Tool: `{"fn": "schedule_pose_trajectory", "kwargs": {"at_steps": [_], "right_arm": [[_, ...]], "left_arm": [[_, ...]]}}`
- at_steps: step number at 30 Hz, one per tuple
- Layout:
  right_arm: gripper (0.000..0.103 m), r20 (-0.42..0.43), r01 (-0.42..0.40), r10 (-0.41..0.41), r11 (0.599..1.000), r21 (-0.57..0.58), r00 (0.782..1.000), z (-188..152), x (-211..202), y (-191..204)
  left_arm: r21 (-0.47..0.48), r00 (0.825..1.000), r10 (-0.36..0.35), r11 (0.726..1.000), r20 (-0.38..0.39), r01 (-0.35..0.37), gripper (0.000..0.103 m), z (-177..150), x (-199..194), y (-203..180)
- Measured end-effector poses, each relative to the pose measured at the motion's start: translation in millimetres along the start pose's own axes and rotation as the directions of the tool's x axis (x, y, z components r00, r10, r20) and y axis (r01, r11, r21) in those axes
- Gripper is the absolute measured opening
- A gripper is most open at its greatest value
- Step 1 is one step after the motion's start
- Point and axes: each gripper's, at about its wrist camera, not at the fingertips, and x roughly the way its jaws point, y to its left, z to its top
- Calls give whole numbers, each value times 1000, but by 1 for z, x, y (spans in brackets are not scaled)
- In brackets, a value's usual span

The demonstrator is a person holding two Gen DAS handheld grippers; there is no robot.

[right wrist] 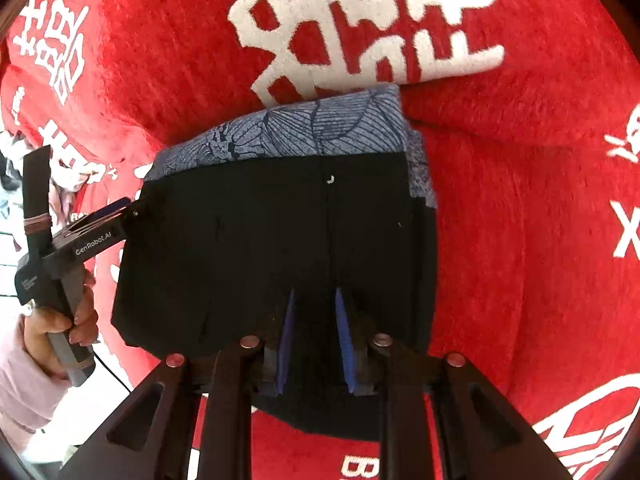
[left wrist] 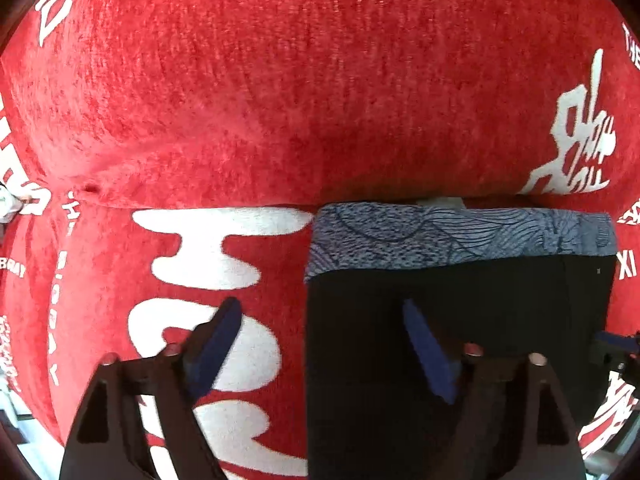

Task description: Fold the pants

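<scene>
Red cloth: a red plush cover (left wrist: 280, 100) printed with big white characters lies under everything.
Pants: black pants (right wrist: 272, 240), folded into a compact block, lie flat on the red cover; a blue-grey patterned band (right wrist: 320, 128) runs along the edge farthest from the right fingers.
Left gripper: the left gripper (left wrist: 320, 344) points steeply down, its blue-padded fingers (left wrist: 216, 340) spread wide with nothing pinched between them.
Left finger places: one finger hangs over bare red cloth and white lettering, the other over the black fabric, so the side edge of the pants runs down the gap between them.
Left hand: in the right wrist view the person's left hand (right wrist: 72, 320), in a pale pink sleeve (right wrist: 24, 384), is wrapped round the handle, and the gripper's tip sits right at the pants' side edge.
Right gripper: the right gripper (right wrist: 314, 340) also points steeply down over the near part of the pants.
Right fingers: the two blue pads (right wrist: 286, 340) stand close together with only a narrow slot between them; black fabric shows in and behind that slot, but I cannot tell whether any of it is pinched.
Band from the left: beyond the left fingertips, the patterned band crosses the far end of the black block.
</scene>
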Motion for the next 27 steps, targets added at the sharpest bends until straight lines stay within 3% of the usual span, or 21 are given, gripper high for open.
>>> {"fn": "schedule_pose_trajectory", "kwargs": {"at_steps": [5, 7, 11, 17, 23, 27], "right_arm": [[23, -3, -17, 17, 999, 34, 1000, -7, -4, -7], [26, 0, -21, 21, 999, 46, 1000, -10, -7, -8], [43, 4, -57, 57, 995, 84, 998, -16, -12, -13], [59, 2, -48, 48, 995, 92, 999, -23, -25, -15], [63, 7, -43, 43, 989, 142, 999, -29, -38, -36], [65, -2, -44, 45, 982, 183, 999, -36, -38, -51]], "left_arm": [[1, 1000, 31, 1000, -5, -31, 103, -2, -2, 0], [-8, 1000, 27, 1000, -4, -27, 103, -4, -2, 1], [-31, 1000, 11, 999, -16, -12, 103, 0, 1, 7], [-24, 999, 22, 999, -29, -23, 103, 0, 2, 8], [-30, 998, 7, 1000, -59, -9, 103, 0, -2, 7], [-2, 994, -58, 998, -90, 58, 102, -10, -17, 7]]}}
